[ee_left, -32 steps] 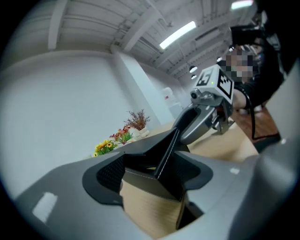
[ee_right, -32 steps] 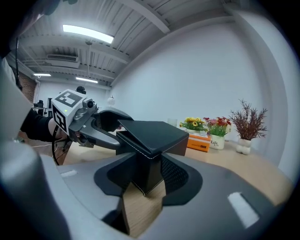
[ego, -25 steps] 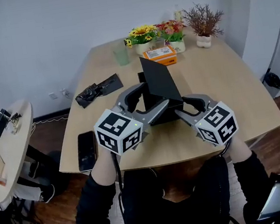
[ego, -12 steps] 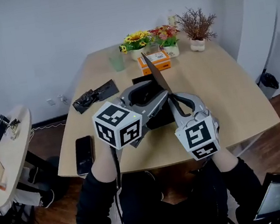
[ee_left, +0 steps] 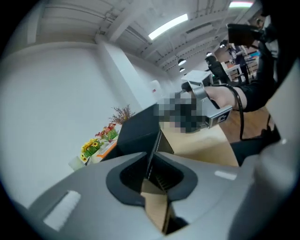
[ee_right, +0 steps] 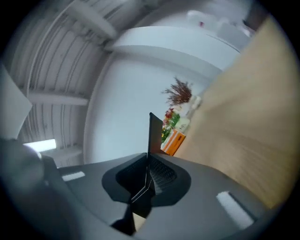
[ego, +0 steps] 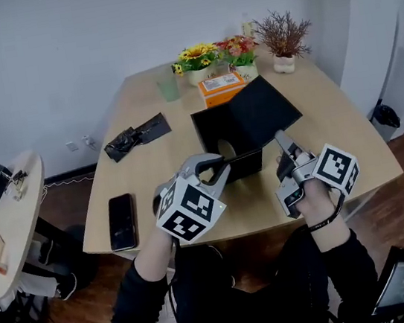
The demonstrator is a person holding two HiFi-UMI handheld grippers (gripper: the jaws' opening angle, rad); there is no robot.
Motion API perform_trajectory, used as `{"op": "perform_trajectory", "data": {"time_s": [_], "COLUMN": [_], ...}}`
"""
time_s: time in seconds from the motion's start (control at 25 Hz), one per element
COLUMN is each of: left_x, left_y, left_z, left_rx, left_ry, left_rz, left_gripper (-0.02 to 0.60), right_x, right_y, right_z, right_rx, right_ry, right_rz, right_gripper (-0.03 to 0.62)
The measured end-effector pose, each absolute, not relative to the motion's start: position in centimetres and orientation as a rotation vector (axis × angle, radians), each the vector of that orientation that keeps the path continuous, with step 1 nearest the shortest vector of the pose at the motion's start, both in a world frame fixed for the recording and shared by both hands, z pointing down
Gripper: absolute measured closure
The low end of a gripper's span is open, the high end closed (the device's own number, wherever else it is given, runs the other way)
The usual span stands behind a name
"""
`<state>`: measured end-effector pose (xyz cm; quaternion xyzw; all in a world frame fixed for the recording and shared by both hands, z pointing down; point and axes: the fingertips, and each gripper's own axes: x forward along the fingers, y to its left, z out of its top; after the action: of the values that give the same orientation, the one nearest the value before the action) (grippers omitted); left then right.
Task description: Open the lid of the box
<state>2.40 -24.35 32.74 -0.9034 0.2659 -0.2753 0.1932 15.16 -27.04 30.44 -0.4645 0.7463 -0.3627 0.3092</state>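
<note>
A black box [ego: 223,140] stands open in the middle of the wooden table [ego: 334,137]. Its lid [ego: 259,114] tilts back to the right. My left gripper [ego: 223,169] is at the box's near wall and is shut on that thin black wall [ee_left: 152,150]. In the left gripper view the left gripper [ee_left: 151,161] has the panel pinched edge-on. My right gripper [ego: 281,139] is at the lid's near right edge, its jaws closing. The right gripper view shows the right gripper [ee_right: 147,176] with the lid [ee_right: 153,133] squeezed between the pads.
A black phone [ego: 121,221] lies near the table's left front edge. A black crumpled bag [ego: 136,135], a green cup [ego: 168,88], an orange packet [ego: 222,86] and flower pots [ego: 198,56] sit behind the box. A round side table [ego: 11,215] stands at the left.
The lid stood upright and has swung open to the right. Both grippers dropped lower and moved apart, and both sets of jaws closed from wide open.
</note>
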Motion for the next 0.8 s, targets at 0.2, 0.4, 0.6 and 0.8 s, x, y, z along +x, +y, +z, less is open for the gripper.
{"op": "perform_trajectory", "data": {"time_s": [0.2,0.4,0.6,0.8], "left_x": [2.3,1.1,-1.3,-2.5], "left_y": [-24.3,-24.1,-23.9,-23.2], "left_z": [32.5,30.9,27.2,26.7], "left_rx": [-2.561,-2.557,-2.843,-2.909], "left_ry": [0.785,0.902,1.094,1.190], "left_rz": [-0.685,-0.538,-0.054,0.151], "left_gripper": [0.555,0.557,0.557,0.557], "right_x": [16.1,16.9,15.9,12.8], "right_y": [-26.0,-23.9,-23.4,-22.4], "right_z": [33.4,30.4,25.4,23.7], "right_rx": [-1.170,-1.300,-1.550,-1.673], "right_ry": [1.891,2.013,2.261,2.397], "right_rz": [-1.106,-0.888,-0.357,0.056], "right_gripper": [0.586,0.591,0.593,0.594]}}
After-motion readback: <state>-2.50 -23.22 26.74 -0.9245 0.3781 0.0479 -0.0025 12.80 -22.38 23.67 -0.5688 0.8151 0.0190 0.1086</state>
